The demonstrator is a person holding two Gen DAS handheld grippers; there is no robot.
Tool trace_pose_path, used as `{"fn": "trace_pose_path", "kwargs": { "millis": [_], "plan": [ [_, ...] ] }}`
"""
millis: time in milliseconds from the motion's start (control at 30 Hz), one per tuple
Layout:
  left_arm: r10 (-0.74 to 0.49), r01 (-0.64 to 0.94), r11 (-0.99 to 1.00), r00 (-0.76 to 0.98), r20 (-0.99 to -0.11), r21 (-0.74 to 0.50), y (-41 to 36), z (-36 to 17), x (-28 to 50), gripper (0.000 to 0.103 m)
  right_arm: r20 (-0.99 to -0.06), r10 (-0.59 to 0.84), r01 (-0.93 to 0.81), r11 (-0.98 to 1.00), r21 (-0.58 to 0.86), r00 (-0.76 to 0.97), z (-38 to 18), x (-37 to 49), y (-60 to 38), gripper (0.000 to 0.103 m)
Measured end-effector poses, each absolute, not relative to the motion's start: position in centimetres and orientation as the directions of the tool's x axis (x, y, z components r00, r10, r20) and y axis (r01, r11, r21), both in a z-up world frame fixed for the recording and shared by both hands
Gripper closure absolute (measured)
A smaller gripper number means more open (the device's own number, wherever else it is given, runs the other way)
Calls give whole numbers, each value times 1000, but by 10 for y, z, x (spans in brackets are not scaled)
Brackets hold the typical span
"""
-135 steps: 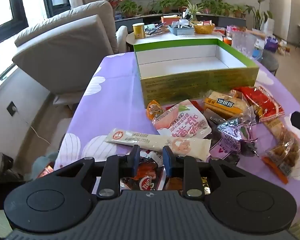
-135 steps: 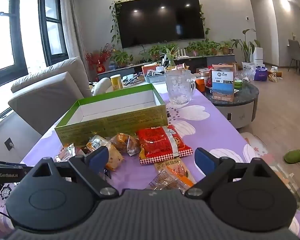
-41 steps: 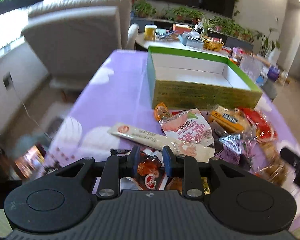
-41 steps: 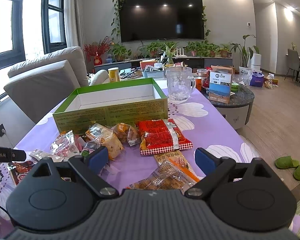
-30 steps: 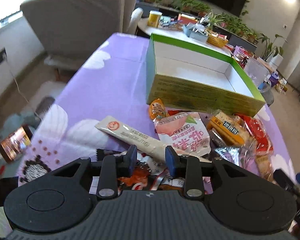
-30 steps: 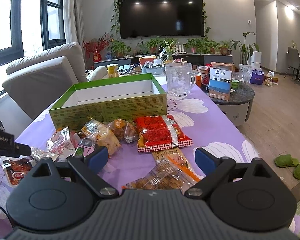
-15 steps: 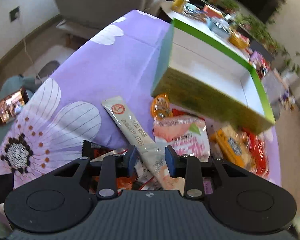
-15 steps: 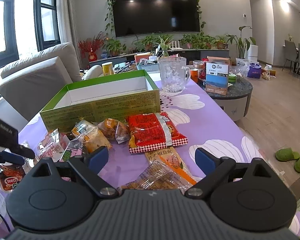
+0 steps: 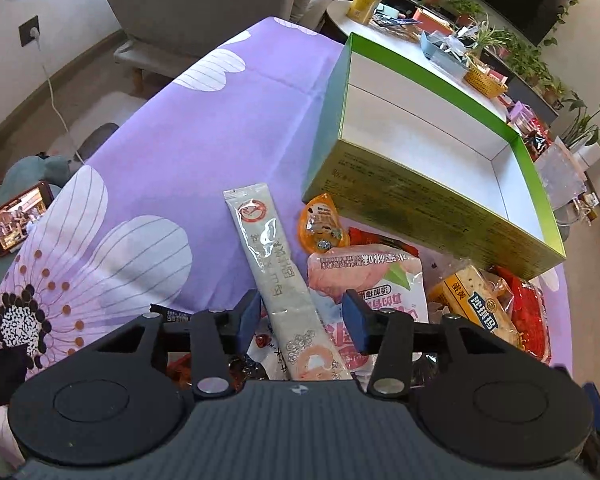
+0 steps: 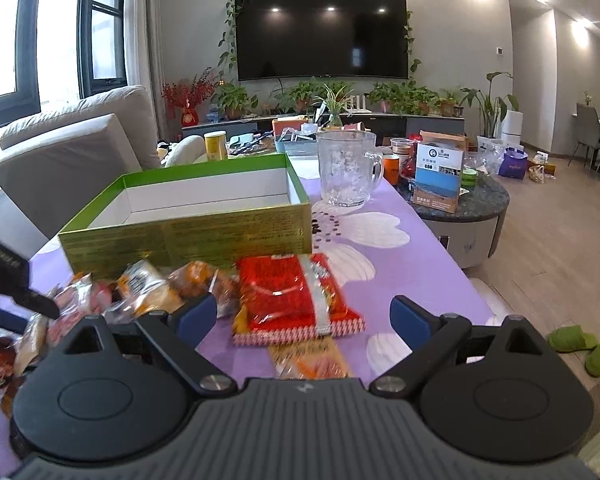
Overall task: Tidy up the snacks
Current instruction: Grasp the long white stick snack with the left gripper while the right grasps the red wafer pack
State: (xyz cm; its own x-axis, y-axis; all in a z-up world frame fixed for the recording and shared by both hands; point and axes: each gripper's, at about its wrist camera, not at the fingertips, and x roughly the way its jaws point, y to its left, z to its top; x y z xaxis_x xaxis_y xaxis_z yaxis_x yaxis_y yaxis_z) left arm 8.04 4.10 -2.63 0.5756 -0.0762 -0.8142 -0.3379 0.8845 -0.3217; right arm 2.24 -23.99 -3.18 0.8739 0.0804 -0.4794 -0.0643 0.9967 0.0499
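Observation:
Several snack packets lie on a purple flowered tablecloth in front of an empty green box point(image 9: 432, 168) point(image 10: 204, 232). My left gripper point(image 9: 302, 320) points down over a long white stick packet point(image 9: 280, 276); its jaws are opening and the packet lies between them, untouched by the pads. Beside it are a pink packet point(image 9: 364, 276), a small orange pouch point(image 9: 320, 224) and a yellow cracker packet point(image 9: 480, 304). My right gripper point(image 10: 300, 316) stands open just above a red packet point(image 10: 292, 296), gripping nothing. The left gripper's black finger point(image 10: 8, 276) shows at the right view's left edge.
A clear glass jug point(image 10: 346, 168) stands behind the box's right corner. A round side table point(image 10: 460, 208) with a blue carton is to the right. A grey sofa point(image 10: 64, 160) lies left. A phone point(image 9: 16, 220) is on the floor past the table's left edge.
The left gripper tipped downward and drew close over the white stick packet, and its jaws widened. The right gripper slid forward toward the red packet, still open.

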Motion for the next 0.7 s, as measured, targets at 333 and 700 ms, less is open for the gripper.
{"fn": "trace_pose_path", "kwargs": {
  "millis": [333,700],
  "plan": [
    [-76,-255,928,584,-808,-272,36,-24,82,61,-588,197,-177,980,92,784,-43,73,-246,35],
    [-59,-148,969,644,-763,-200,33,-24,69,81,-729,240,-223,967,122,641,-56,101,-241,35]
  ]
}}
